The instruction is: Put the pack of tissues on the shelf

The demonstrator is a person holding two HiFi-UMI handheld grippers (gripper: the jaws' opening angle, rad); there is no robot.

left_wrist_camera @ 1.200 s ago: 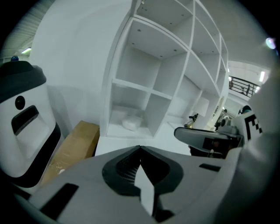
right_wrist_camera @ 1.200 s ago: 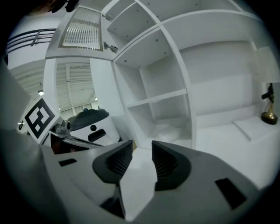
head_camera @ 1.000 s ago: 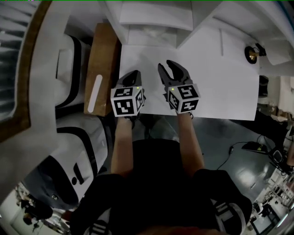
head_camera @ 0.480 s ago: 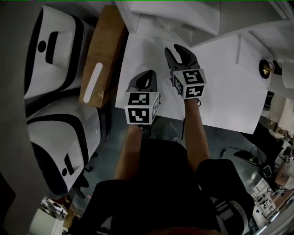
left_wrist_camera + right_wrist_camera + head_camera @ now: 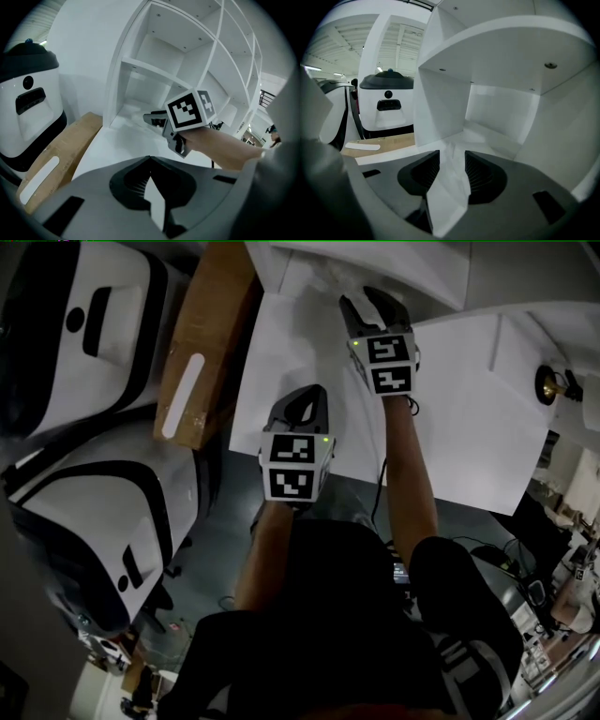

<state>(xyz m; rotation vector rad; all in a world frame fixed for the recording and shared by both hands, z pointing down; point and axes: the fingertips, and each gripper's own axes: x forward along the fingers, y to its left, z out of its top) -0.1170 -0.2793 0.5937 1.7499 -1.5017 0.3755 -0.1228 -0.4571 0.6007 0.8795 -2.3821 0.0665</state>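
Over the near edge of the white table, the left tongs hang pressed together and empty, idle because 1 hand looks enough for this job. Farther in, the right tongs reach past the far edge into the bottom compartment of the white open-fronted shelf. They have just been opening, and their 2 pads are spread around the white, crinkly pack of tissues, which seems set down on that compartment's floor for release. Only the right gripper view shows the pack; the head view hides it.
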